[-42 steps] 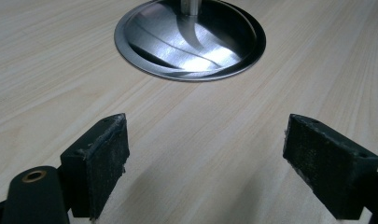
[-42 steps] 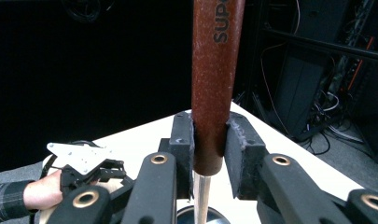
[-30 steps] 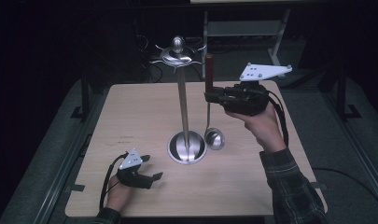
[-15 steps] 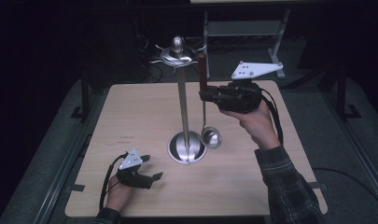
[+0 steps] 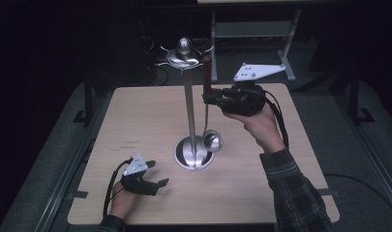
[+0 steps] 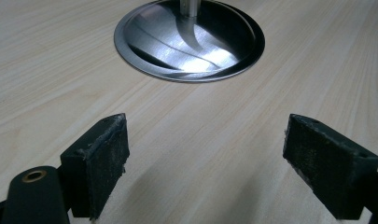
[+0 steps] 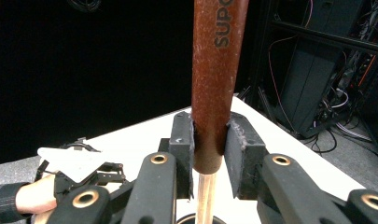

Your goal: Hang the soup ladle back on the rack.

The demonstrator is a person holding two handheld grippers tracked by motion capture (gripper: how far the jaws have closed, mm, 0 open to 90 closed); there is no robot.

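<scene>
A tall steel utensil stand rises from a round base in the middle of the wooden table; hooks ring its top. My right gripper is shut on the brown handle of a ladle, held upright just right of the pole. The ladle's steel bowl hangs above the base. My left gripper rests open on the table at the front left, nothing between its pads.
The stand's base lies just ahead of the left gripper. Beyond the table's far edge stand a metal frame and dark equipment with cables. Dark floor surrounds the table.
The right gripper has carried the ladle leftward, closer to the stand's pole and hooks; the bowl now hangs over the base. The left gripper has stayed put.
</scene>
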